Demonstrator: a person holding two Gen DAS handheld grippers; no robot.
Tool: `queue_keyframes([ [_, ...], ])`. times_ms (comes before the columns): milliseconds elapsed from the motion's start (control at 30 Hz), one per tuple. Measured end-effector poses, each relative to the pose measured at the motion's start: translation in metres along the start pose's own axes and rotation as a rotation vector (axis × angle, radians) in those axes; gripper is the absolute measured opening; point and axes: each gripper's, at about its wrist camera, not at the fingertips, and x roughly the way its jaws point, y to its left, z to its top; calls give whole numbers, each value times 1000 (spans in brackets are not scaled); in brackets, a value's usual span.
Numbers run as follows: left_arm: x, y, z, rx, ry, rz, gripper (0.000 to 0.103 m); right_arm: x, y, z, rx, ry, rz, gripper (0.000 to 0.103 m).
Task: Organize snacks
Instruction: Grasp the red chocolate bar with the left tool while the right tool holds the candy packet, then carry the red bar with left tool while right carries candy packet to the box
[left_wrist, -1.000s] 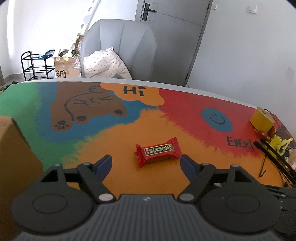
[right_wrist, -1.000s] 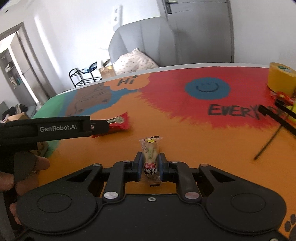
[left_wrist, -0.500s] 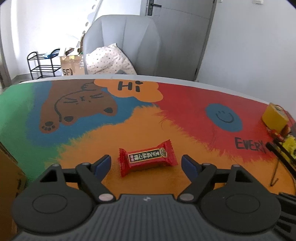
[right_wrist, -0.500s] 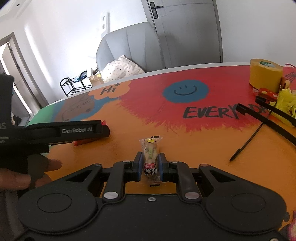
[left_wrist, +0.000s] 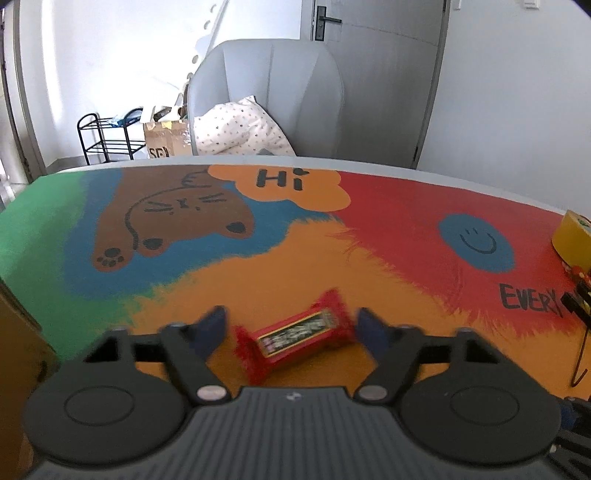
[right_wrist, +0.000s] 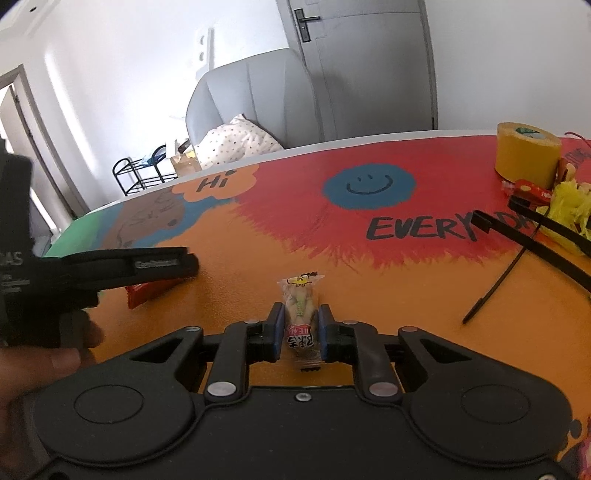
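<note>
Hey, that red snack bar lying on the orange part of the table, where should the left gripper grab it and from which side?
Grip the red snack bar across its flat middle, coming down from above. It lies flat and slanted, so turning the left gripper square to its long sides probably helps.

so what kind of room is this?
Likely a home room, not a lab: a painted table with a padded chair and pillow behind it, a shoe rack, an interior door.

Left hand-held gripper (left_wrist: 291, 325) closing; right (right_wrist: 302, 326) clamped.
</note>
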Motion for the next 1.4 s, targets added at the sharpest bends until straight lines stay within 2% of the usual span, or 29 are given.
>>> queue_keyframes([
  [100,-4,9,1,-12,3,-23,45,-4,2,-2,14,-7,-2,16],
  [133,-7,11,1,-11,4,-31,38,-6,3,-2,14,-9,-2,16],
  [167,-8,14,1,-17,10,-45,22,-7,4,-2,15,-11,-1,16],
  [267,-15,20,0,-20,24,-72,21,-14,11,-2,9,-19,3,16],
  [767,-76,39,-13,1,-11,-198,21,-53,43,-9,-9,-70,38,16],
  [1400,-151,77,-9,10,-105,-256,21,-98,100,-6,-67,-148,112,16],
])
